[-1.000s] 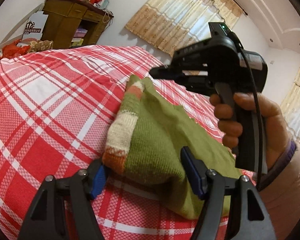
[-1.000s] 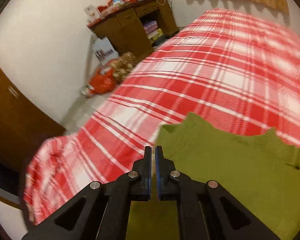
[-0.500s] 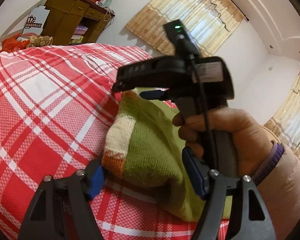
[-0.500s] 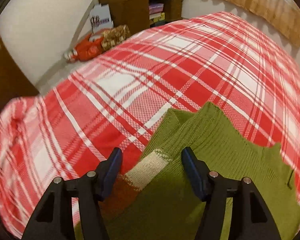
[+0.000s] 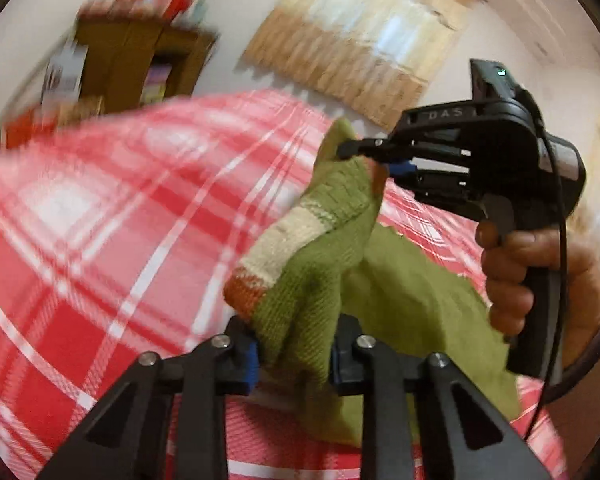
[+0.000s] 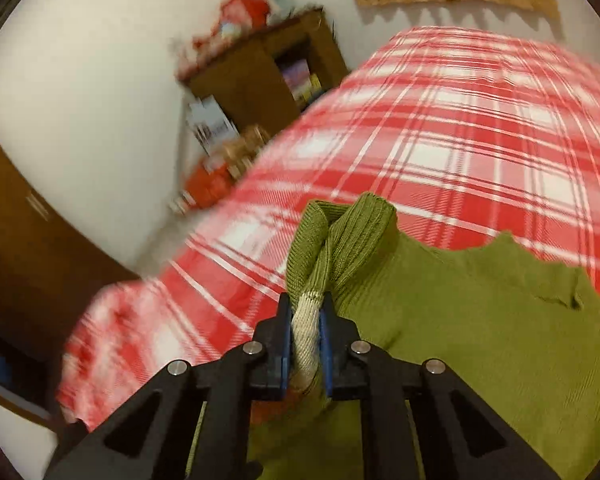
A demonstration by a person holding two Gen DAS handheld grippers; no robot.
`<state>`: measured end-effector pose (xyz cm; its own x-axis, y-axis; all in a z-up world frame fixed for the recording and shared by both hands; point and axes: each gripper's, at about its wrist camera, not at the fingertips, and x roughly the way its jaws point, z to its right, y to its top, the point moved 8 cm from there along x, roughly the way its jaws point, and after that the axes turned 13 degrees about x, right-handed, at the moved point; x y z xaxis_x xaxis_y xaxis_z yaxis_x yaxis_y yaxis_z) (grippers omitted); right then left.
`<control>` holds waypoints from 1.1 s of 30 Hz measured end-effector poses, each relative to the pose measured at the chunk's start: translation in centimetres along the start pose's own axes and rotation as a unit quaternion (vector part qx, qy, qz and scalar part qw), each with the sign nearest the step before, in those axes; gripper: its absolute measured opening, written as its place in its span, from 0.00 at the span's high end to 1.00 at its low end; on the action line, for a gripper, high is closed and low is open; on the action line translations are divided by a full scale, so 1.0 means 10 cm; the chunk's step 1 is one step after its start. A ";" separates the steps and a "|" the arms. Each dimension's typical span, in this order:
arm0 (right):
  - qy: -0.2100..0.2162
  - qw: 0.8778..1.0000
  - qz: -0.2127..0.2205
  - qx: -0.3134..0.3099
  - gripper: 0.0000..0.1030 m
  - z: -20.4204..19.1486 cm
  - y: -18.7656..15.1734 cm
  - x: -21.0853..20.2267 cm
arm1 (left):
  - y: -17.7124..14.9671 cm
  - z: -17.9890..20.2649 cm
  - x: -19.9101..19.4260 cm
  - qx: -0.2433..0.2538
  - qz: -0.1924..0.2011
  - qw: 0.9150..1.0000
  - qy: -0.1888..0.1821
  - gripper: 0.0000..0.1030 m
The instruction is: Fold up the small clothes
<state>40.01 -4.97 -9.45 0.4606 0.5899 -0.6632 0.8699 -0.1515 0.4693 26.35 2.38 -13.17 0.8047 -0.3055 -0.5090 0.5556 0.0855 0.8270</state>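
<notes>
A small green knitted sweater (image 5: 400, 292) with a cream and orange striped edge lies on a red and white plaid bed (image 5: 100, 232). My left gripper (image 5: 294, 354) is shut on a bunched fold of its near edge. My right gripper (image 6: 305, 334) is shut on the cream-striped part of the sweater (image 6: 480, 340) and lifts it off the bed. In the left wrist view the right gripper (image 5: 364, 158) pinches the far end of the same fold, which hangs raised between the two grippers.
A wooden cabinet (image 6: 260, 76) with red items on top stands by the white wall beyond the bed's far end. Bags and boxes (image 6: 216, 168) sit on the floor beside it. Curtains (image 5: 360, 48) hang behind the bed.
Both grippers have closed on the sweater's striped edge. The right gripper moved to the far end of the fold and lifted it, so the edge now hangs raised between them.
</notes>
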 end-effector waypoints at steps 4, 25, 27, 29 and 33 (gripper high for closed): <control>0.035 0.997 0.035 0.059 0.89 0.38 0.08 -0.47 | 0.15 0.61 -0.17 0.122 0.039 0.992 0.007 0.78; 0.031 0.973 0.060 0.221 0.86 2.28 -0.43 -1.16 | -0.46 2.19 0.25 0.426 -0.035 0.904 0.002 0.81; 0.039 0.971 0.053 0.231 0.85 2.29 -0.41 -1.17 | -0.48 2.20 0.26 0.429 -0.037 0.902 0.006 0.81; 0.050 0.968 0.050 0.241 0.81 2.28 -0.40 -1.15 | -0.50 2.20 0.27 0.432 -0.039 0.901 0.010 0.81; 0.038 0.972 0.048 0.225 0.80 2.27 -0.36 -1.08 | -0.53 2.25 0.23 0.430 -0.037 0.902 0.010 0.81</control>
<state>35.95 -28.77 -17.20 0.5432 0.6102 -0.5766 0.8209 -0.5302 0.2123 20.55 -20.08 -13.39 0.7810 -0.2621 -0.5669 0.2470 -0.7040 0.6658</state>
